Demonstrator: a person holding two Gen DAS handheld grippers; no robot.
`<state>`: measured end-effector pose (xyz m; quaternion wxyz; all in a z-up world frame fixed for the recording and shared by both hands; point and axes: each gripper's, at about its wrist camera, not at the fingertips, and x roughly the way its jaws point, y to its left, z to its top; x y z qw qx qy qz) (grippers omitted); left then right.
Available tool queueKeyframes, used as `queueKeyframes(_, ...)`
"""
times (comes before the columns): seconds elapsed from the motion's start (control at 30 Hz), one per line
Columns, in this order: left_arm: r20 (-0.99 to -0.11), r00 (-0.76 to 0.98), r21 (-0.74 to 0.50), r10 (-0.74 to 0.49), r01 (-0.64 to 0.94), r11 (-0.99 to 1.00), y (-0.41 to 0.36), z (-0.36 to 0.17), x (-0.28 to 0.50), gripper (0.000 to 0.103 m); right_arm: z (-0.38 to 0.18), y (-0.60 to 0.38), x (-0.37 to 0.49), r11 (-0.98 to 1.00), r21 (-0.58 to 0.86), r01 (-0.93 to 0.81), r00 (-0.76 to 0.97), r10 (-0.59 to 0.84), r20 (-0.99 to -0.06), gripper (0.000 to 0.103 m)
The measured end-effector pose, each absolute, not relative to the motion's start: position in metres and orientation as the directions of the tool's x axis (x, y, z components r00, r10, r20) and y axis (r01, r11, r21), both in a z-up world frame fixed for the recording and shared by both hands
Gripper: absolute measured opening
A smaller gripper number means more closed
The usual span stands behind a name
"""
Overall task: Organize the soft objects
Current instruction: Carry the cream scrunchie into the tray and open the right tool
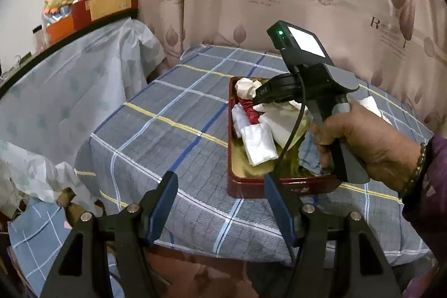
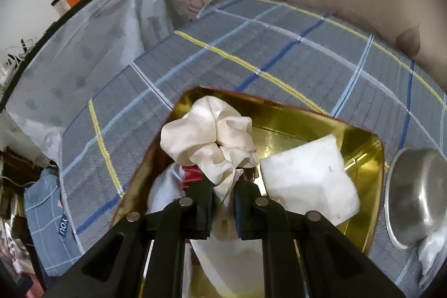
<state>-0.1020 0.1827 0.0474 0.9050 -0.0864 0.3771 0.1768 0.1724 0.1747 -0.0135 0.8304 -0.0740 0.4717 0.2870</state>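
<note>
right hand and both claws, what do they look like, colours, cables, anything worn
The left claw has black arms with silver bolts and blue pads. The right claw looks the same; its handle is grey and black, with a lit screen, a green light and a black cable. The right hand wears a bead bracelet and purple sleeve.

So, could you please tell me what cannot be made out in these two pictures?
- Left wrist view: the right tool's tips are hidden behind its own body and the hand, inside the red tin.
- Right wrist view: the cream cloth pinched in the right tool covers most of a red fabric; its shape is unclear.
- Right wrist view: the metal bowl is cut off by the lens edge.
- The left tool shows in its own view only.
</note>
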Motion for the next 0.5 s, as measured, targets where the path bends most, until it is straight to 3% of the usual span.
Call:
queueKeyframes(0.07, -0.715, 0.65, -0.022, 0.258, -0.39, 0.921, 0.185, 0.047, -0.102, 0.066, -0.009, 0.177, 0.169, 0.821, 0.141, -0.554, 0.4, 0.41, -0.82, 0.017)
queueKeyframes(0.13, -0.714, 0.646, -0.014, 0.271, -0.4, 0.917, 0.185, 0.047, -0.103, 0.066, -0.003, 0.176, 0.169, 0.826, 0.145, -0.545, 0.412, 0.415, -0.811, 0.03)
queueKeyframes(0.2, -0.715, 0.647, -0.021, 0.266, -0.4, 0.916, 0.185, 0.047, -0.104, 0.066, 0.006, 0.168, 0.165, 0.831, 0.163, -0.533, 0.434, 0.433, -0.79, 0.066)
queueKeyframes(0.5, -0.713, 0.639, 0.012, 0.288, -0.399, 0.917, 0.179, 0.045, -0.104, 0.066, 0.047, 0.11, 0.116, 0.827, 0.189, -0.53, 0.571, 0.512, -0.642, 0.07)
